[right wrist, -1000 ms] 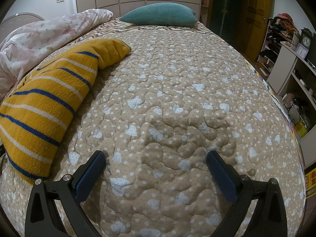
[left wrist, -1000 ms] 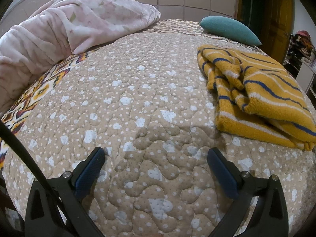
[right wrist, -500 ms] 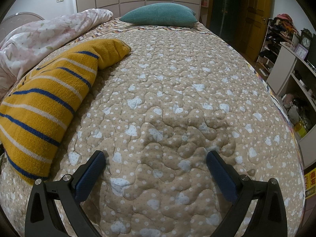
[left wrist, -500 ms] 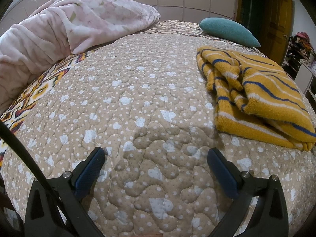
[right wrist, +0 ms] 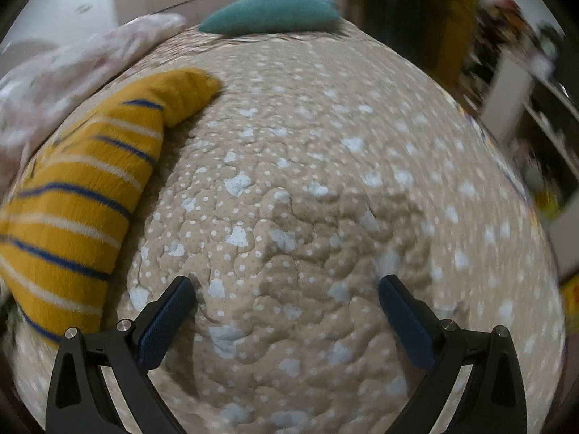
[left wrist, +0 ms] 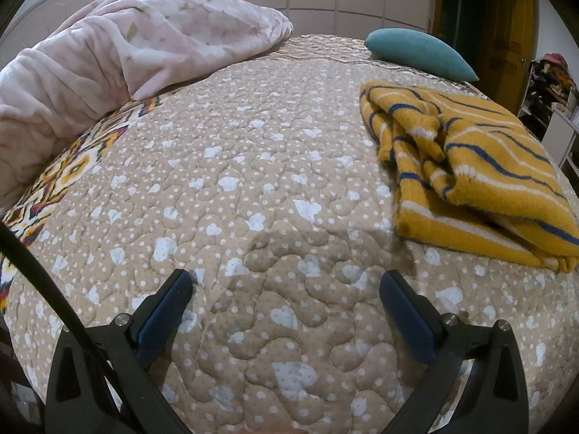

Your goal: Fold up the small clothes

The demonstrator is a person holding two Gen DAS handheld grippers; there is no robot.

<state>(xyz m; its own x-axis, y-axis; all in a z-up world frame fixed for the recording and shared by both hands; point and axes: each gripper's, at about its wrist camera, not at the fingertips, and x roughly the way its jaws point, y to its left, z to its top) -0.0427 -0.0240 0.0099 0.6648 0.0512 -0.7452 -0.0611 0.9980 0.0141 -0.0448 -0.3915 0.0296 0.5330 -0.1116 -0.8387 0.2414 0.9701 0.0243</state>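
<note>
A mustard-yellow sweater (left wrist: 470, 166) with blue and white stripes lies folded on the beige quilted bedspread (left wrist: 253, 188), to the right in the left wrist view. In the right wrist view the same sweater (right wrist: 79, 195) lies at the left. My left gripper (left wrist: 286, 282) hovers open over bare quilt, left of the sweater, with nothing between its blue-padded fingers. My right gripper (right wrist: 286, 285) is open too, over bare quilt to the right of the sweater; this view is motion-blurred.
A pink floral duvet (left wrist: 108, 58) is heaped along the bed's left side. A teal pillow (left wrist: 416, 52) lies at the head of the bed, teal pillow (right wrist: 271, 16). Shelves with clutter (right wrist: 535, 83) stand past the bed's right edge, near a wooden door (left wrist: 506, 32).
The right gripper has pulled back and up, so the bed looks smaller and blurred. The left gripper has shifted only slightly. Both stay open; the sweater has not moved.
</note>
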